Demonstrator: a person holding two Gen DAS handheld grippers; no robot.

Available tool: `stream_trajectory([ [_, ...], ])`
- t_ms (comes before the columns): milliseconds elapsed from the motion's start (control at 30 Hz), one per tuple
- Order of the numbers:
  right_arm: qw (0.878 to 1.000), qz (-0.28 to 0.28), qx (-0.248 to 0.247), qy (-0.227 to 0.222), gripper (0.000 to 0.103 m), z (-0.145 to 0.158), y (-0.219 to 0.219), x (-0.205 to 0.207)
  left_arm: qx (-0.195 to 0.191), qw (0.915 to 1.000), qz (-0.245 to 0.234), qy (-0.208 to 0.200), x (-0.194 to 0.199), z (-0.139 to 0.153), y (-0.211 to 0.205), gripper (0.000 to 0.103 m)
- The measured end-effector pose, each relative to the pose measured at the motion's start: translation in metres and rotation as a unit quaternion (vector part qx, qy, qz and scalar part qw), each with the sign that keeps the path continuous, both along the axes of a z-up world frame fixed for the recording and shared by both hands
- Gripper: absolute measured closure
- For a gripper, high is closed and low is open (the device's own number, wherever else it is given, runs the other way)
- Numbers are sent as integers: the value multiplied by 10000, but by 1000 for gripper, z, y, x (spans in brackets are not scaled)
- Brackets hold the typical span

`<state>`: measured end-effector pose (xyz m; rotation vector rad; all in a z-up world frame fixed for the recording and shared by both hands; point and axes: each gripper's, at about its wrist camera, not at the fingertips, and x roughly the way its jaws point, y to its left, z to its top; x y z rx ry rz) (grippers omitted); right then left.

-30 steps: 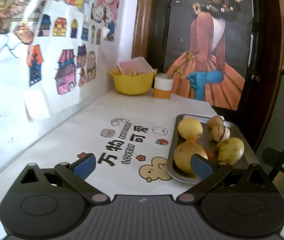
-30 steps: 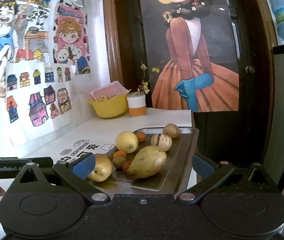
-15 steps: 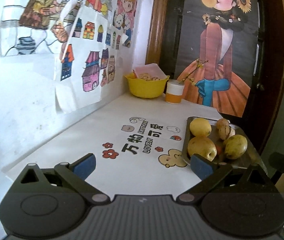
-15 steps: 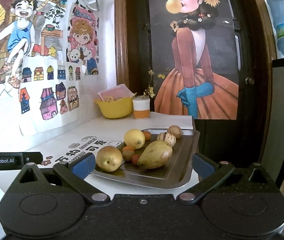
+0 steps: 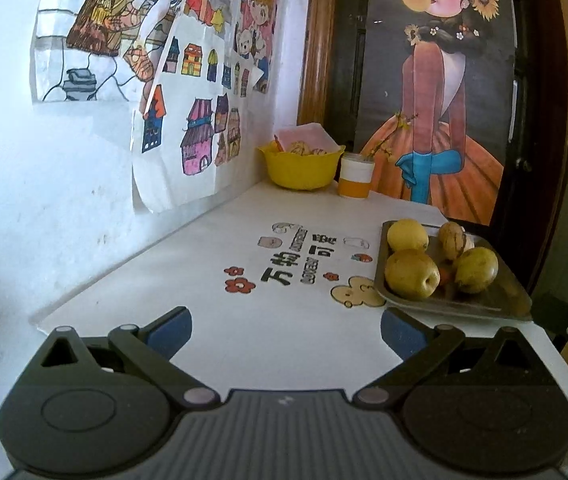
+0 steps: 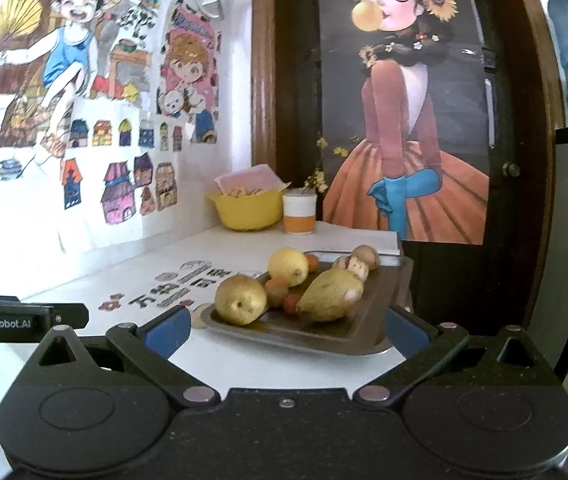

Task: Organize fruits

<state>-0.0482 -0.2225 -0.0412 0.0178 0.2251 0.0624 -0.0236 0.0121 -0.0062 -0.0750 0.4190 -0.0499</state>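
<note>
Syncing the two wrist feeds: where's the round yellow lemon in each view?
Left wrist: lemon right of centre, at the far-left corner of the metal tray, behind the pear.
Right wrist: lemon near picture centre, at the tray's far side, behind the small orange fruits.
Shared landmark: yellow bowl at the table's back corner.

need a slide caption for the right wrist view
Open right hand-held gripper faces a metal tray of mixed fruit on a white table, yellow bowl behind.
</note>
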Motion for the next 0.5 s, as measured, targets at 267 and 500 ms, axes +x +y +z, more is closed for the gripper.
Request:
stream_trajectory([
  [267,10000,28,-24,8,1,-11,2,3,50,9999,40,79,-4,-15,8,1],
  [500,10000,-16,7,70,1,-22,-1,9,-7,10000,-10,57,-7,-25,11,1],
])
